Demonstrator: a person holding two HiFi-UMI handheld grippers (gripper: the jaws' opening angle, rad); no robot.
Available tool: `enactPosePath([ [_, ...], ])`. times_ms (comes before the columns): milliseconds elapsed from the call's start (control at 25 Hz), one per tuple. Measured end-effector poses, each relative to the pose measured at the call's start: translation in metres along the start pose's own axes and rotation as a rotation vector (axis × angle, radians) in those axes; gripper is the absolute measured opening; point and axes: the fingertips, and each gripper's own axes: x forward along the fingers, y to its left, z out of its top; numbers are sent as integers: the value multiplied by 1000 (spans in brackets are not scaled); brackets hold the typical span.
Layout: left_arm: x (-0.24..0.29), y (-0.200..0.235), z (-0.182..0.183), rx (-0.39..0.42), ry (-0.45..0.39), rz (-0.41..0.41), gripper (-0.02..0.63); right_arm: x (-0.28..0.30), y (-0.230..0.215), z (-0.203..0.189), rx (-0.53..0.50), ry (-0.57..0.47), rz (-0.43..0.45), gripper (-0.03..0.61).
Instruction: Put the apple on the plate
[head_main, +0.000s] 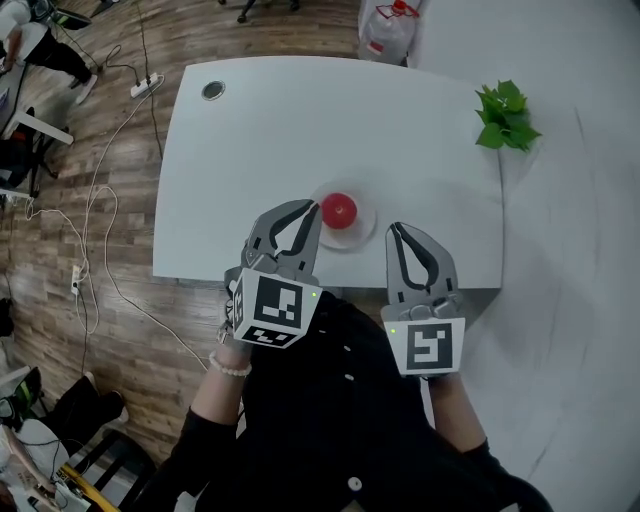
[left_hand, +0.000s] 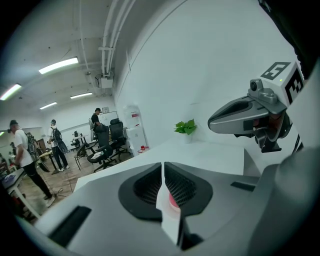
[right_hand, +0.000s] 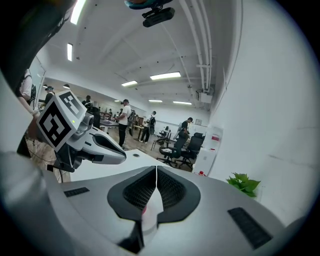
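Observation:
A red apple (head_main: 338, 211) sits on a small white plate (head_main: 362, 232) near the front edge of the white table (head_main: 290, 130). My left gripper (head_main: 309, 209) hangs just left of the apple, jaws shut with nothing between them. My right gripper (head_main: 396, 229) is to the right of the plate, also shut and empty. In the left gripper view the closed left gripper (left_hand: 163, 164) hides most of the apple (left_hand: 172, 201), and the right gripper (left_hand: 214, 121) shows at the upper right. In the right gripper view the shut right gripper (right_hand: 156, 168) leaves only a red sliver of the apple (right_hand: 144, 210) showing.
A small green plant (head_main: 506, 117) stands at the table's far right corner, a round grommet (head_main: 213, 90) at its far left. A water bottle (head_main: 386, 30) stands on the floor beyond. Cables and a power strip (head_main: 147, 85) lie on the wooden floor at left. People and office chairs (left_hand: 102, 142) are further off.

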Motion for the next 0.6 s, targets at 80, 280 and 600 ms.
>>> enactPosePath([
  [80,-5,1,3,4,-4,8,29,0,0,2,-7,-9,3,43],
  [280,-16,7,11,7,-16,22,28,3,2,9,-20,-24,11,43],
  [600,-29,15,19,5,-39,51,26,2,-2,17,-33,-44,5,43],
])
